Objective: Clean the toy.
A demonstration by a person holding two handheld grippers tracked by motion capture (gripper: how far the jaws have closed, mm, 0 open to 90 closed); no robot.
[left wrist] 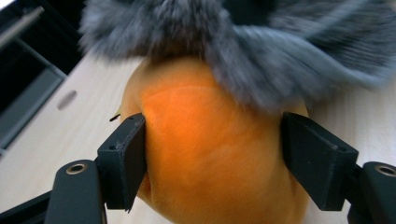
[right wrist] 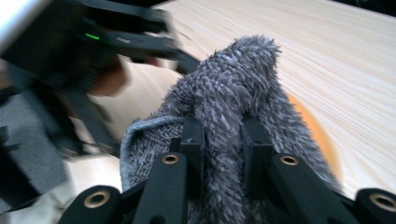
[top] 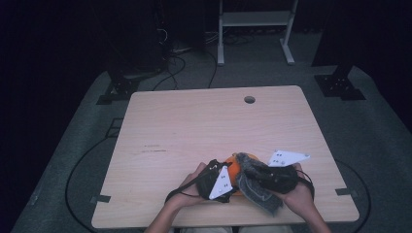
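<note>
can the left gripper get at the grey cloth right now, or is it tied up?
Probably not: the left gripper is closed on the orange ball, jaws on both its sides. The grey cloth lies just above it, pinched by the right gripper; it must release first.

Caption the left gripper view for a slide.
Left tongs clamp an orange ball on the table while a grey fuzzy cloth drapes over its top.

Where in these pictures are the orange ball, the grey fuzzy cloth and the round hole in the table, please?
orange ball [left wrist: 210,154], left gripper view, its bare front between the jaws.
grey fuzzy cloth [right wrist: 233,98], right gripper view, the fold above the jaws.
round hole [top: 249,99], high view, its dark middle near the table's far edge.
</note>
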